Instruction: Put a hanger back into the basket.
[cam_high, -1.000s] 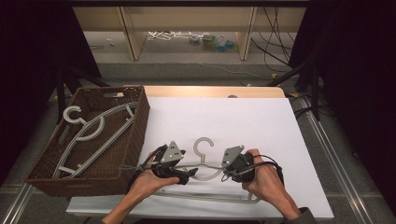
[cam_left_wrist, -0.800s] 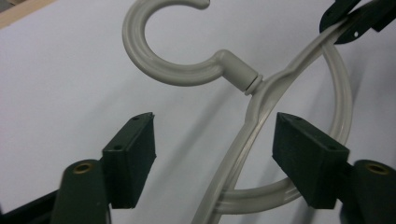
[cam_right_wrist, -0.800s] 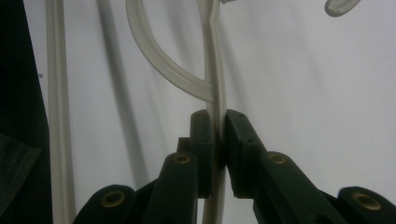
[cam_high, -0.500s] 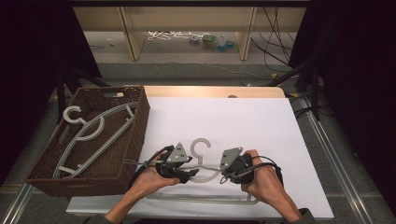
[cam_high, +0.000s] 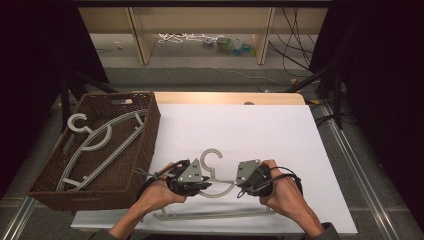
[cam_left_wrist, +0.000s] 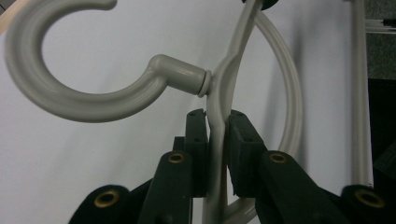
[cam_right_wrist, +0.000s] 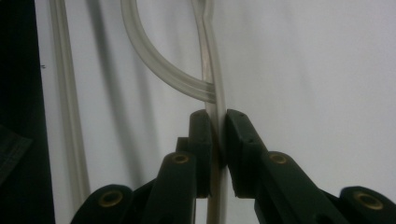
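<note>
Now both claws, left (cam_high: 202, 181) and right (cam_high: 240, 181), clamp the hanger (cam_high: 216, 167) near the table's (cam_high: 310, 150) front edge, open board beyond.

Two black hand-held claws, each topped with a grey three-cornered plate dotted with small holes: left claw (cam_high: 207, 184), right claw (cam_high: 239, 186). Thin black cables looping from the bodies of both. Seen close in the gripper views, matte black jaws with flat blocky pads (cam_left_wrist: 196, 135) and brass-coloured round rivets at the linkage joints. Bare forearms; a dark sleeve edge by the right elbow.
</note>
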